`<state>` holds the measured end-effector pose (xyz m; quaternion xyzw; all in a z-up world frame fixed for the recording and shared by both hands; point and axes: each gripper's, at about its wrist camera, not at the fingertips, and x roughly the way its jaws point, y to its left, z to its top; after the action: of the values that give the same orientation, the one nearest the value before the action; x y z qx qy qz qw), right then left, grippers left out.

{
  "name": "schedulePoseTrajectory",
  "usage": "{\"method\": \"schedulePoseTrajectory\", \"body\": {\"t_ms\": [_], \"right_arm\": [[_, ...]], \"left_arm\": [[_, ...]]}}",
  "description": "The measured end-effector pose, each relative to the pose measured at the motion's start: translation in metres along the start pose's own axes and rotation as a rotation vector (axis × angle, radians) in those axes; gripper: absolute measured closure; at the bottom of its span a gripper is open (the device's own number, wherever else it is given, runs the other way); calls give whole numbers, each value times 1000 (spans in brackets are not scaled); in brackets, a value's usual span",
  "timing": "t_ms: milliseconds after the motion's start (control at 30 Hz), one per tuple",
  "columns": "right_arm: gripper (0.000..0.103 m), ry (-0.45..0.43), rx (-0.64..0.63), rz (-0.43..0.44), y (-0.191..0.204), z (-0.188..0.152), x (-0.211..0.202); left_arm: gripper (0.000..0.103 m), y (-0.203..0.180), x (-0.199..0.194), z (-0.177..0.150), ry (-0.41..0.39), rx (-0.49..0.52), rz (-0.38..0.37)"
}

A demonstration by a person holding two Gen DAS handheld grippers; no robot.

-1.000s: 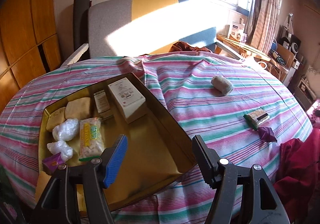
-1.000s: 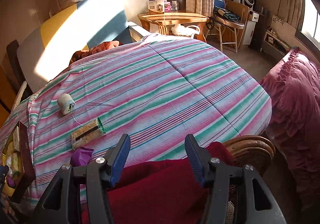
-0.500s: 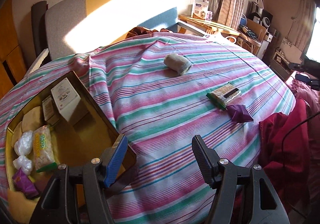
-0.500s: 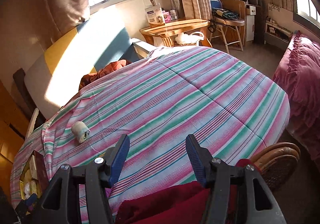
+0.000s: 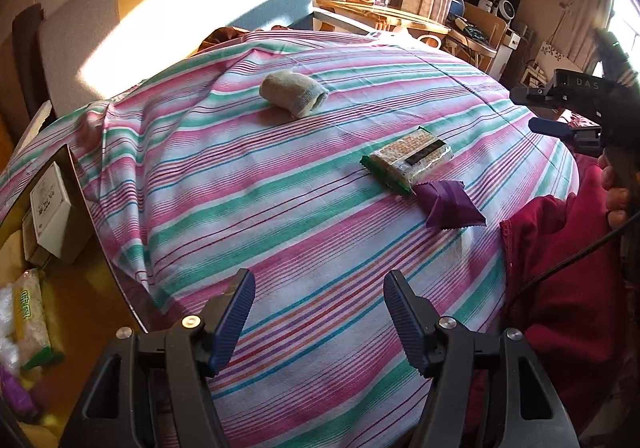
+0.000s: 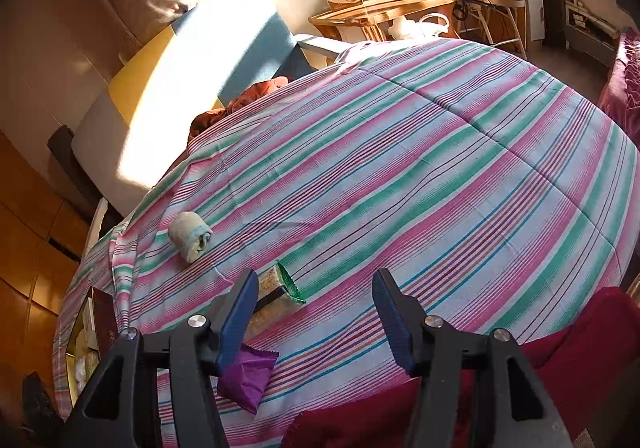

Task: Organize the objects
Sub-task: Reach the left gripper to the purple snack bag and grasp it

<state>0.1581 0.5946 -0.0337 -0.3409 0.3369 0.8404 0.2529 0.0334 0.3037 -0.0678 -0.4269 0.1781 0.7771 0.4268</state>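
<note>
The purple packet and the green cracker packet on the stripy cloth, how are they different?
The purple packet is plain, flat and crinkly; the green cracker packet is a longer, thicker block whose clear wrap shows pale crackers. The purple packet lies nearer the cloth's edge, the green one further in. Both lie loose on the striped cloth, corners about touching, with no gripper on them.

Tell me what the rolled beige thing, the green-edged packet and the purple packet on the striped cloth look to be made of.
The rolled beige thing looks like knit fabric, probably a sock or cloth: matte, fuzzy, ribbed at its open end. The green-edged packet seems clear glossy plastic film with crimped ends, pale biscuit-like contents showing through. The purple packet looks like a thin plastic or foil wrapper, creased, with zigzag edges.
</note>
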Motion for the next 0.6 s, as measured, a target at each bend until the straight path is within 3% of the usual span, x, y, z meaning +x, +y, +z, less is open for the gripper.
{"method": "schedulePoseTrajectory", "body": {"t_ms": [233,600], "right_arm": [[43,5,75,70,-12,0,2],[43,-3,95,105,-14,-1,1]], "left_arm": [[37,-17,15,20,10,-5,-72],[37,-44,32,38,41,4,-176]]}}
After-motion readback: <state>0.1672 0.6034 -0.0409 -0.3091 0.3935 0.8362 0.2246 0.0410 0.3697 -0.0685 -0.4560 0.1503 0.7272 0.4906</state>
